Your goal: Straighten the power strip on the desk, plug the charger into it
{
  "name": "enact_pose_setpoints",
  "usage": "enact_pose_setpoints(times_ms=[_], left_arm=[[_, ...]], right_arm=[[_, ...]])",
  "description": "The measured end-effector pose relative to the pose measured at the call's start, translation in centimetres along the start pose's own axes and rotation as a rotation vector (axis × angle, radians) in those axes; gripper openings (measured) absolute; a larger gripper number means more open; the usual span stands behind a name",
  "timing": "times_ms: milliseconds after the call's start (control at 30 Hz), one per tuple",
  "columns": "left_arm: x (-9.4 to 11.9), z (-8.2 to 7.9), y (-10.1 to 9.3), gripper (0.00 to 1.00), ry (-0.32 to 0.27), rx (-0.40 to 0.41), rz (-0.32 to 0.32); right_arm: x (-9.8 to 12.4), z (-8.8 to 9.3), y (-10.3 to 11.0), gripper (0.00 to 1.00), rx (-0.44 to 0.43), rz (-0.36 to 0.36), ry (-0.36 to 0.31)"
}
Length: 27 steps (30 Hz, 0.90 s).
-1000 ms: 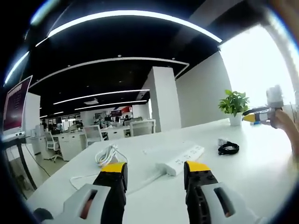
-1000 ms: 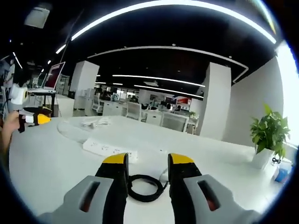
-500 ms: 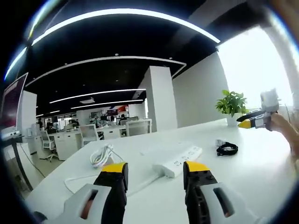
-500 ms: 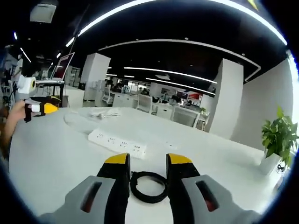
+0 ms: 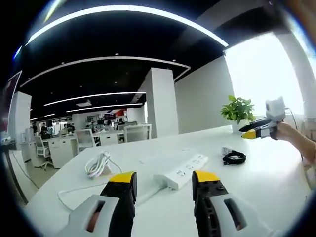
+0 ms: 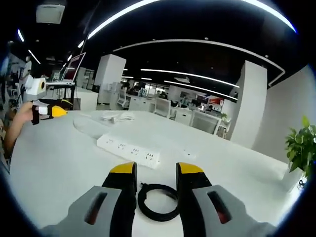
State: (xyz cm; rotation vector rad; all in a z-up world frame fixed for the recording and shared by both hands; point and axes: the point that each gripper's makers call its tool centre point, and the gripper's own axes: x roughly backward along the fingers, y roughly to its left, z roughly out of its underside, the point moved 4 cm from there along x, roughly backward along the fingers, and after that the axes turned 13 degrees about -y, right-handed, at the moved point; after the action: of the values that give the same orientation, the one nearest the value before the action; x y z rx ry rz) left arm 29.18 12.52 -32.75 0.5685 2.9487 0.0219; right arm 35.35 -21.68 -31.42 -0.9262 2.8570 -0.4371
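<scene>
Now my right gripper is sitting nearer the black cable coil than half a second ago; the coil is lying on the desk right between its spread, empty jaws, low near their base. Just beyond the yellow tips the power strip is lying flat, white, long, with a row of sockets on top, running slantwise up to the left. My left gripper is also hanging open and empty over the desk, and its view is swinging a little to the right, so the strip is lying just ahead between its tips, its white cord trailing off to the left toward a loose white bundle. I am seeing a small pale block touching the far end of the coil, too small for me to say if it is the charger. A potted plant is standing far off to the right.
</scene>
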Motion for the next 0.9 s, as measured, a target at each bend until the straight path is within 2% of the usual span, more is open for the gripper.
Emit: enact_pose_setpoints(times_ms=[333,500,900], left_arm=[[-0.6,-0.2,0.0,0.46,0.022,-0.035,0.022],[-1.2,0.1,-0.4,0.46,0.033,-0.041,0.04],[-2.2,0.5,-0.6,0.46,0.057,-0.048,0.087]], right_arm=[[-0.7,0.4,-0.9,0.31,-0.026,-0.039,-0.018],[-1.3,0.3,-1.1,0.3,-0.01,-0.066,-0.025],[-2.6,1.6,-1.2,0.3,-0.015,-0.104,0.006]])
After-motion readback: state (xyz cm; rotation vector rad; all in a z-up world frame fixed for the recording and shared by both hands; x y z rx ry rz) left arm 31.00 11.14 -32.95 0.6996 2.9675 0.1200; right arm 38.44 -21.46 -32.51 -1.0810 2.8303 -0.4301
